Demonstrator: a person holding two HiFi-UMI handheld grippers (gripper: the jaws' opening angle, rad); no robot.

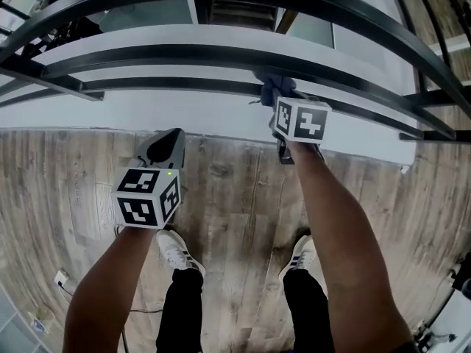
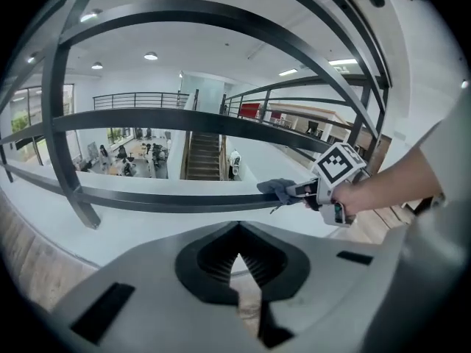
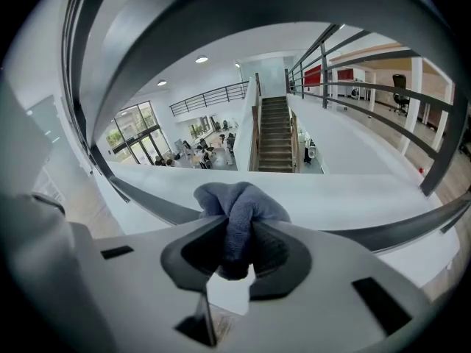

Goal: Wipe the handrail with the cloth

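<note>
Here, the right gripper (image 3: 235,234) has its fingers clamped narrowly on a bunched blue cloth (image 3: 237,206); the cloth is pinched between the pads and bulges out past the fingertips; just beyond the tips it presses against the dark rail (image 3: 147,204), which runs across behind it to either side. In the head view the cloth (image 1: 275,87) sits ahead of the right gripper (image 1: 282,103), on a lower bar of the rail (image 1: 184,87), with higher bars arching above; the left gripper view shows the same from the side, the cloth (image 2: 278,190) at the tips of the right gripper (image 2: 313,190) and touching the rail (image 2: 147,199).

The left gripper (image 2: 238,256) has its fingers closed together with nothing between them; the rail lies well ahead of its tips, apart from them. In the head view the left gripper (image 1: 165,145) is held back over the wooden floor (image 1: 235,190), its tips short of the white ledge (image 1: 110,112) under the rail; two shoes (image 1: 179,250) stand on the floor behind both grippers.
</note>
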